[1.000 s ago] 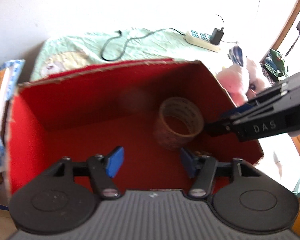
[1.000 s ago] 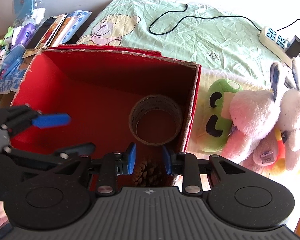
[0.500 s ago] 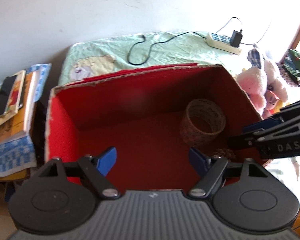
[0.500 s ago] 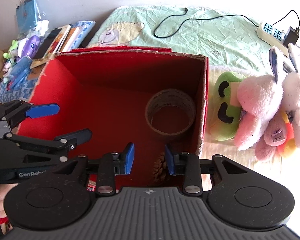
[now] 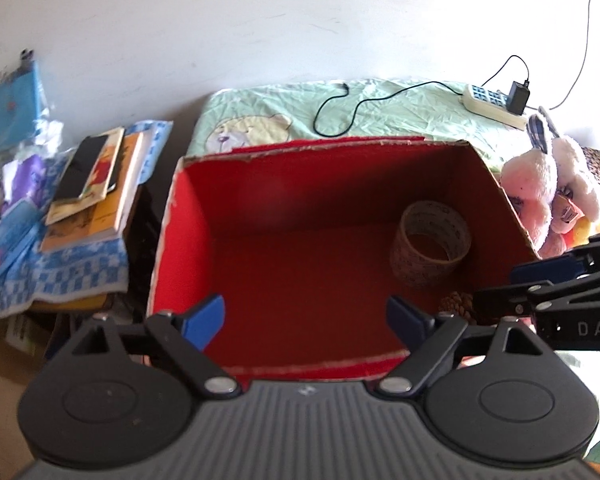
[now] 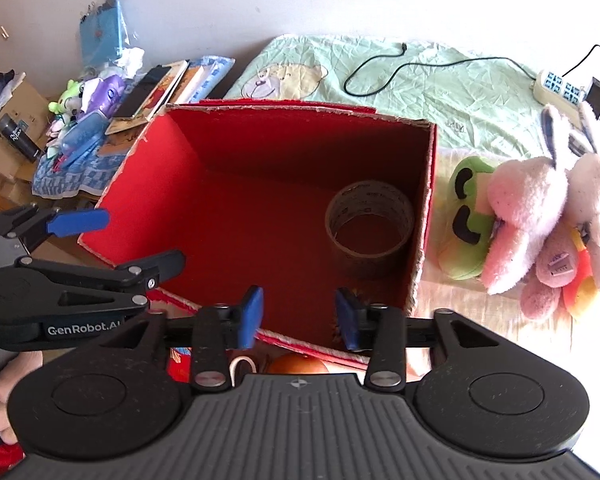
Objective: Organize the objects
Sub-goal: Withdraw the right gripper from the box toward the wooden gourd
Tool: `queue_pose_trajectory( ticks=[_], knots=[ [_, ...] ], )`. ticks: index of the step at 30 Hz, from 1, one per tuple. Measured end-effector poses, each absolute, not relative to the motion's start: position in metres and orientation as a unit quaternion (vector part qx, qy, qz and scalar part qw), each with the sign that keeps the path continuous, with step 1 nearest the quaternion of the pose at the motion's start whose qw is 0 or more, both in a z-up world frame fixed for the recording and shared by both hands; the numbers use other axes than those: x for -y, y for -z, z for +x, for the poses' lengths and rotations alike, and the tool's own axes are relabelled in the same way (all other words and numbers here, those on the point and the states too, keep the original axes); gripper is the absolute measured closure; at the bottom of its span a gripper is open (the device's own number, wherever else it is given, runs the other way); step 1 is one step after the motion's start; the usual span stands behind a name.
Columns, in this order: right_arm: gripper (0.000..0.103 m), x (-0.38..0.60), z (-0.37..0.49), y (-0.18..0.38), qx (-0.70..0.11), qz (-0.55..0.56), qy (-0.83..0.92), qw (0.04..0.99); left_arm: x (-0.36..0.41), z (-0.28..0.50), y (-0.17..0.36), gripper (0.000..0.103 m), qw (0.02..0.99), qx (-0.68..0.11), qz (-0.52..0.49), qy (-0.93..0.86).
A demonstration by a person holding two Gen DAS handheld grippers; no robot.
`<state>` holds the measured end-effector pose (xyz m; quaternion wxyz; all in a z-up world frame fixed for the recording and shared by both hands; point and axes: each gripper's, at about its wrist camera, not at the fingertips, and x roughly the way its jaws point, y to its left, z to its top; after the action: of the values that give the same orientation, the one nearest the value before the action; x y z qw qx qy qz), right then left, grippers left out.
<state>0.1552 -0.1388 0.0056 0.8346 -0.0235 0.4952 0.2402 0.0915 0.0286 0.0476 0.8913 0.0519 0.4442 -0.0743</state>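
Both grippers were empty above one open red box (image 5: 188, 240): the left gripper (image 5: 306, 318) hung over the box's near wall with its two blue-tipped fingers spread wide, and the right gripper (image 6: 300, 316) stood at the near right corner with its fingers parted and nothing between them. Each tool also showed in the other's view, the right one entering from the right of the left wrist view (image 5: 496, 292) and the left one entering from the left of the right wrist view (image 6: 136, 240). Inside the box lay two things: one roll of tape (image 6: 370, 228), brown, wide and standing on its flat edge with its hollow core facing up, near the right wall; and one pine cone (image 5: 456, 304), brown and scaly, just in front of the roll by the near right corner. Outside the box, to its right, lay plush toys on the bed: one green one (image 6: 466, 220) with black markings, and pink ones (image 6: 540, 208) heaped against it, their number unclear. One white power strip (image 6: 556, 88) with one black plug sat at the far right of a green sheet (image 6: 440, 92), and one black cable (image 6: 380, 68) lay loose on that sheet. Several books (image 5: 96, 184) were stacked to the left of the box.
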Motion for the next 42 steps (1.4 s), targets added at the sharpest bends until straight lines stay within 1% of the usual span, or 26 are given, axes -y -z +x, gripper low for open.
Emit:
queue_pose_trajectory(
  ticks=[2, 11, 22, 42],
  knots=[
    [0.053, 0.142, 0.151, -0.007, -0.487, -0.020, -0.241, 0.839, -0.026, 0.083, -0.048, 0.014, 0.891, -0.446, 0.047, 0.066],
    [0.053, 0.164, 0.133, -0.007, -0.485, -0.004, -0.254, 0.837, -0.008, 0.049, -0.045, 0.010, 0.892, -0.449, 0.041, 0.030],
    [0.053, 0.176, 0.112, 0.011, -0.499, 0.006, -0.274, 0.822, 0.005, 0.019, -0.028, 0.010, 0.883, -0.467, 0.032, 0.004],
    [0.053, 0.200, 0.095, 0.043, -0.527, 0.071, -0.252, 0.809, 0.026, 0.001, 0.001, 0.010, 0.860, -0.507, 0.057, 0.007]
  ],
)
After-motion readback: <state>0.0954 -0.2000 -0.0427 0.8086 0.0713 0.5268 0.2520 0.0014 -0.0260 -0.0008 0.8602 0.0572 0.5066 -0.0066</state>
